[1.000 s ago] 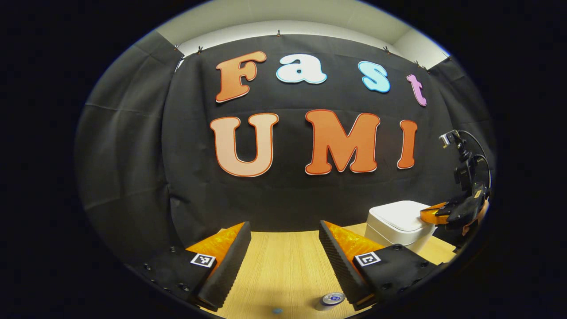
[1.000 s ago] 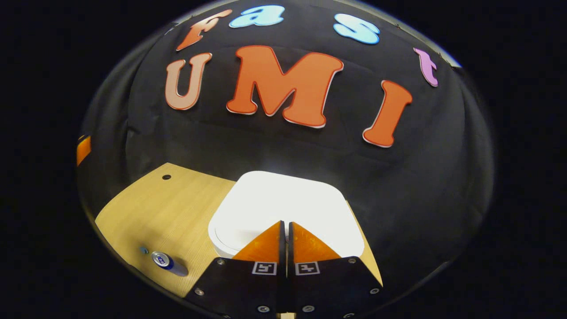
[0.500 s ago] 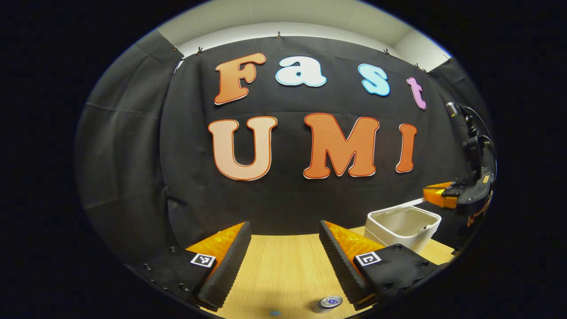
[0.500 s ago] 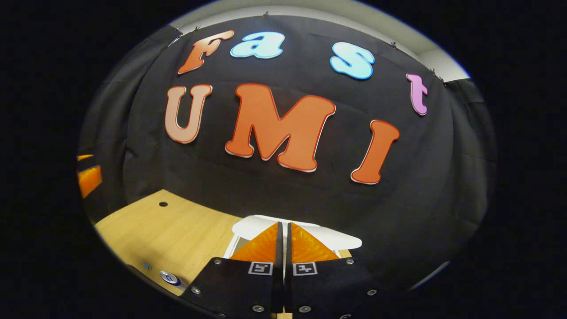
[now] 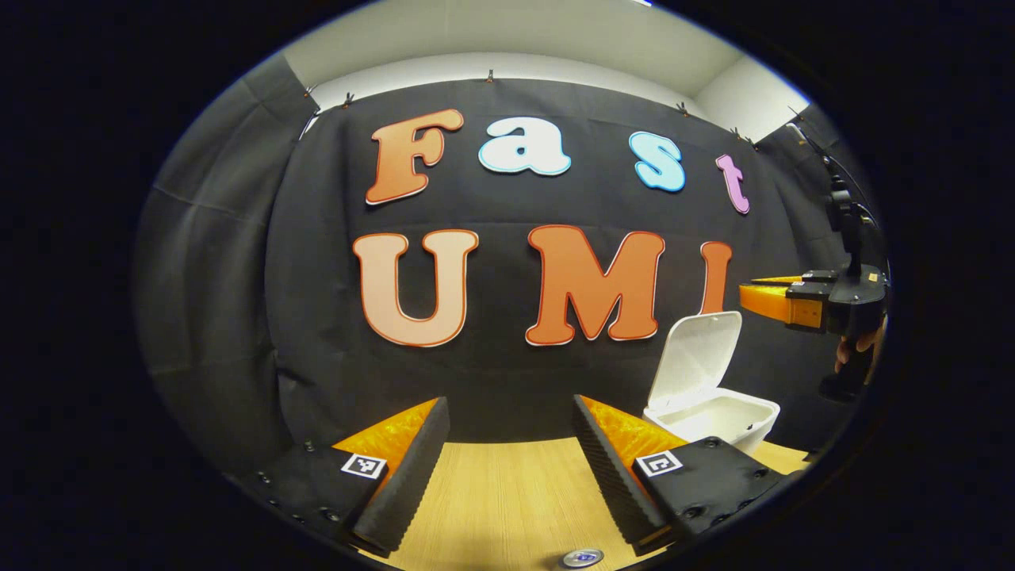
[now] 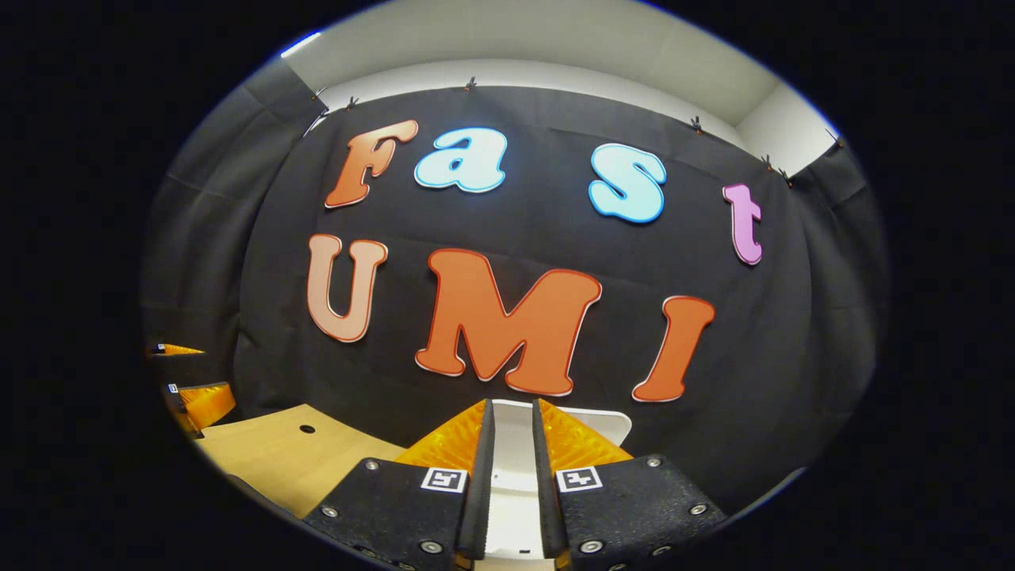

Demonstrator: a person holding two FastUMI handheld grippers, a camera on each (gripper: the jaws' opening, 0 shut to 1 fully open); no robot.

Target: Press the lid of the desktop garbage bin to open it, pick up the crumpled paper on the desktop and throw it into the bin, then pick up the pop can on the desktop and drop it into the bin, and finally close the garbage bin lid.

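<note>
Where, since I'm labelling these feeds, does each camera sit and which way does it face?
Left gripper view: rides the left tool low over the light wooden table, facing the black cloth wall; its spread fingers show below.
Right gripper view: rides the right tool raised beside the white plastic bin, facing the wall; its narrowly parted fingers show.
Shared: the bin's raised lid, the table, each other's tool.

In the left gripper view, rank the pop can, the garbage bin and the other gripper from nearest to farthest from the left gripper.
1. pop can: on the desk just ahead of the left gripper, low and slightly right.
2. garbage bin: farther right on the desk, lid raised.
3. right gripper: far right, above the bin.
</note>
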